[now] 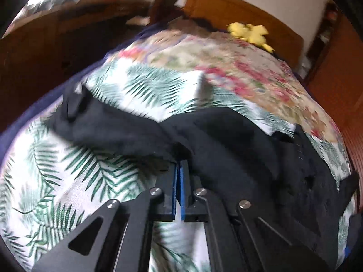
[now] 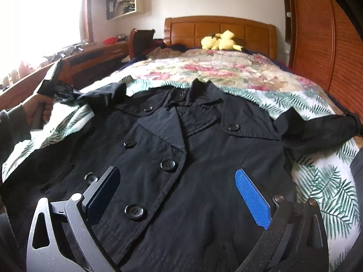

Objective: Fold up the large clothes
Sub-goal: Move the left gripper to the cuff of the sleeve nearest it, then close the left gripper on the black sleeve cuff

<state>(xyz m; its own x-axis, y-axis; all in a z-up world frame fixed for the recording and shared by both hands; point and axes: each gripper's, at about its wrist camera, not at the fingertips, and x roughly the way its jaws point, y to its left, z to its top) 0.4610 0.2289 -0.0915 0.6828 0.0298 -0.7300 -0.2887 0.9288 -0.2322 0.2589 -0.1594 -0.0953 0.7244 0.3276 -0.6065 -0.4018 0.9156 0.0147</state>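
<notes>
Coat [image 2: 181, 170], black and double-breasted, lies front-up across the bed [image 2: 317, 181], its sleeve at the frame's left clenched in the left gripper [image 1: 180, 165], right gripper [image 2: 177, 195] spread wide above; a hasty pull may drag the body askew.

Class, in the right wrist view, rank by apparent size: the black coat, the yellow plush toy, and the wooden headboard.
1. black coat, though it lies nearest the camera
2. wooden headboard
3. yellow plush toy
</notes>
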